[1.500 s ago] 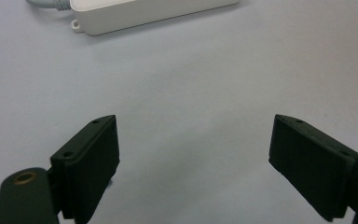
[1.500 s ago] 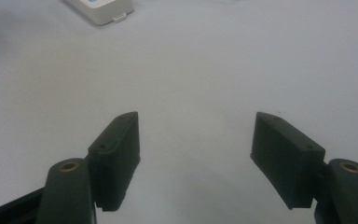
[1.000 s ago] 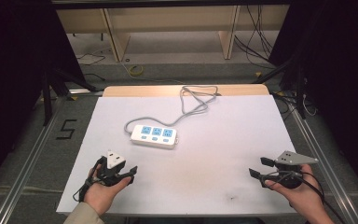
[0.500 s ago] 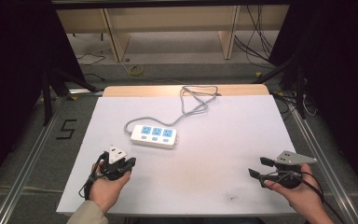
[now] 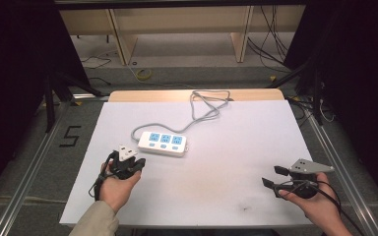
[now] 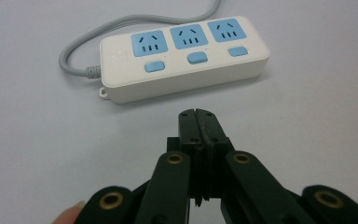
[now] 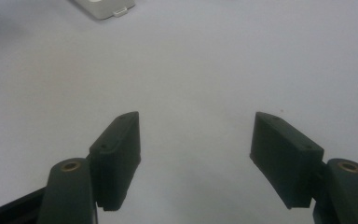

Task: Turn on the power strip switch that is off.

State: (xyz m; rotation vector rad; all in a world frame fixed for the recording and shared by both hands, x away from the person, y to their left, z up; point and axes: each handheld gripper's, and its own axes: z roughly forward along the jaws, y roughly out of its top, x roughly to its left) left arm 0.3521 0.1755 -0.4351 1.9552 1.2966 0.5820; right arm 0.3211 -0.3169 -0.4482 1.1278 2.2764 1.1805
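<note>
Both left gripper (image 6: 196, 113) jaws now together

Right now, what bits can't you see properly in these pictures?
- The power strip in the right gripper view: cut off by the top edge, only one corner visible.
- Its grey cable in the high view: it runs off the table's far edge, so the plug end is hidden.
- The switches on the strip in the left gripper view: on or off is unreadable.
- The left hand-held gripper in the high view: too small to judge its jaws.
</note>
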